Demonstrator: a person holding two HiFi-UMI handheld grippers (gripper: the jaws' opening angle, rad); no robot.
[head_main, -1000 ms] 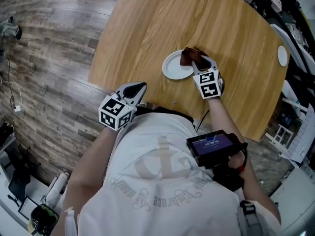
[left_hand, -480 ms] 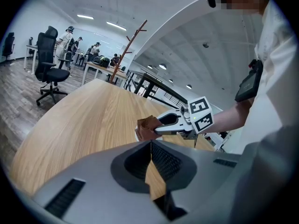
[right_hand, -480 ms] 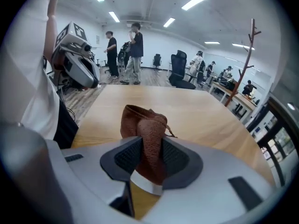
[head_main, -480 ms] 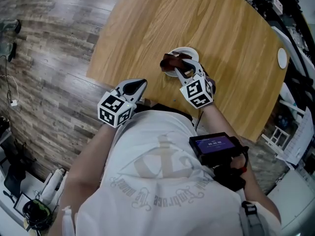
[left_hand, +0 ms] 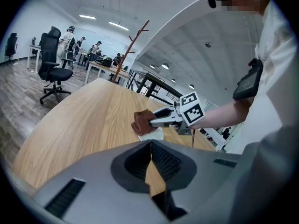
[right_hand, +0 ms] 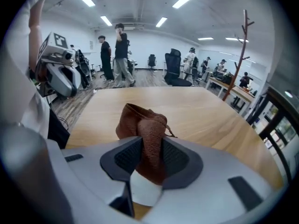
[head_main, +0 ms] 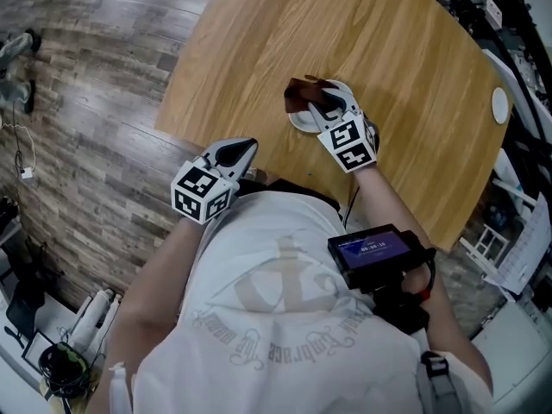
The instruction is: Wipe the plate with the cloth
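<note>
My right claw (right_hand: 150, 158) is clamped tight on the crumpled brown cloth (right_hand: 142, 125). In the last second the cloth has swept from the right rim of the round white plate (head_main: 304, 122) to its left side, so I judge a wiping stroke is under way. My right forearm reaches over the pale wooden table (head_main: 259, 41). My left claw (head_main: 244, 152) is closed and empty at the near edge.

Your left gripper (head_main: 241, 152) is held near your body on the left, its jaws pressed together with nothing between them. Your right arm (head_main: 390, 203) reaches farther out, and the right gripper (head_main: 321, 106) is clamped on the cloth (head_main: 304, 93).
</note>
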